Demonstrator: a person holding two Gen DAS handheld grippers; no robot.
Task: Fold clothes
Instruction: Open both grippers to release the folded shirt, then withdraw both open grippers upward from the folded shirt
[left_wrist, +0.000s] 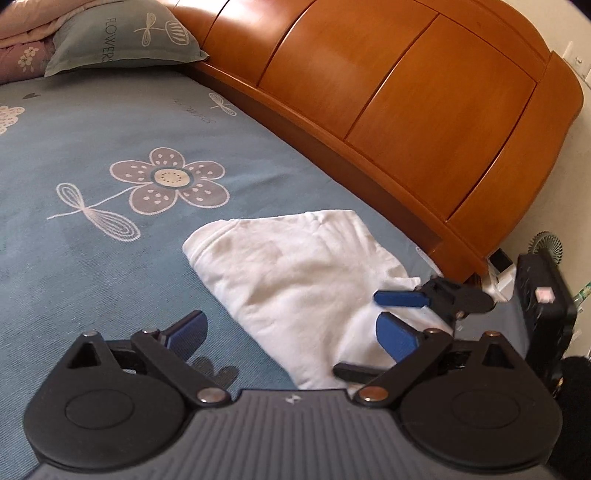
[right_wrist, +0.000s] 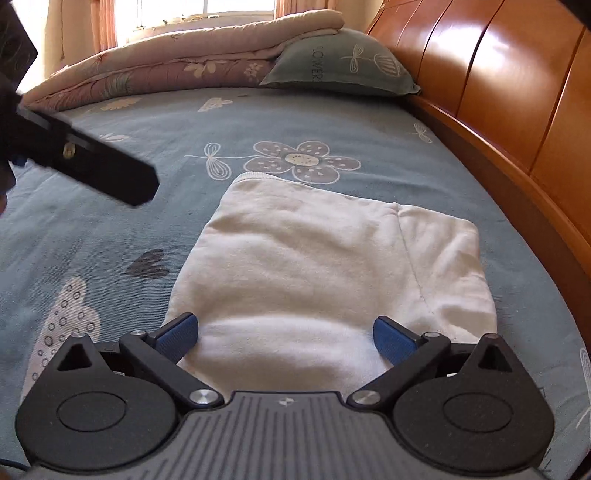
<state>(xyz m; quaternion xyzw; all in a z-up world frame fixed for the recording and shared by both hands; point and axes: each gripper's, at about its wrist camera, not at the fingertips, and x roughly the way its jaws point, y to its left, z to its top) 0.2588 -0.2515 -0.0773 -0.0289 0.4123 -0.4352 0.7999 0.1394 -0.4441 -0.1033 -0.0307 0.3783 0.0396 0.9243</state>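
- White garment (right_wrist: 325, 266) lies folded on the bed (right_wrist: 110, 229), near the headboard (right_wrist: 517, 110).
- Left claw (left_wrist: 291, 332) and right claw (right_wrist: 284, 332): both wide, empty.
- Risk: a single-layer pinch likely undoes the fold.

The pillow (left_wrist: 122, 37), far ahead of the left gripper and to its left, carries the printed word "FLOWERS" running sideways. The same word appears, upside down and faint, on the bedsheet (left_wrist: 195, 110) ahead. From the right gripper, only "OWERS" shows on the pillow.
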